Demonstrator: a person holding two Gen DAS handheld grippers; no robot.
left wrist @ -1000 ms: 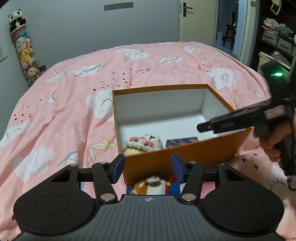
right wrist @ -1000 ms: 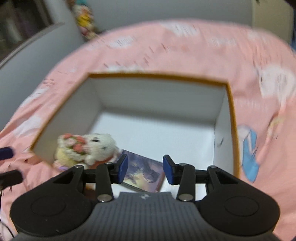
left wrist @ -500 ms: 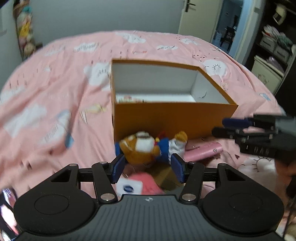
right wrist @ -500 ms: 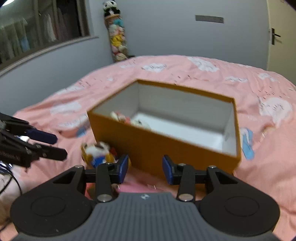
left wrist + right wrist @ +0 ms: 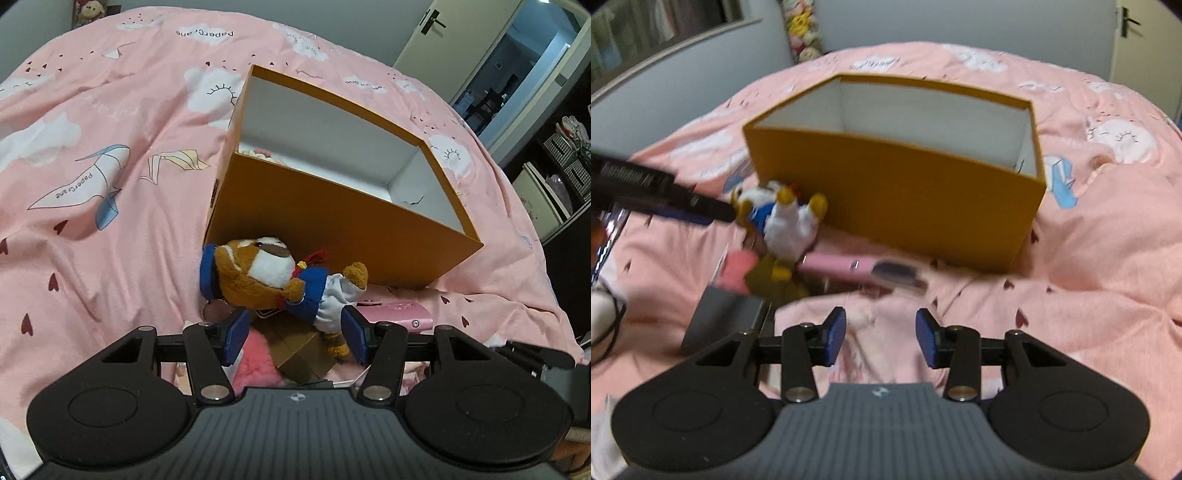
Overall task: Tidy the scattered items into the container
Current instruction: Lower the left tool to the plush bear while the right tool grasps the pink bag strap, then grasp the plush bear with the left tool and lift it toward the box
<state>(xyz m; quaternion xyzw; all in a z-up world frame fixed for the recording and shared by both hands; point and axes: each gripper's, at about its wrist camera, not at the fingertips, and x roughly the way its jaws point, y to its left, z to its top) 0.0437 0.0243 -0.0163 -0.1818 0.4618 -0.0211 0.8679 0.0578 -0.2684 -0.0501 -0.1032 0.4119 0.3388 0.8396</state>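
Left gripper (image 5: 293, 334) spread wide over the sailor bear plush (image 5: 273, 277), nothing gripped. Lower onto torso, close firmly, lift into orange box (image 5: 343, 221). Right gripper (image 5: 880, 338) parted, empty.

Left tongs (image 5: 295, 338) gape wide beneath a sailor plush (image 5: 273, 275) beside the orange box (image 5: 332, 210).

The orange box (image 5: 332, 218) hides most of its contents behind its near wall, and the whole right wrist view is blurred.
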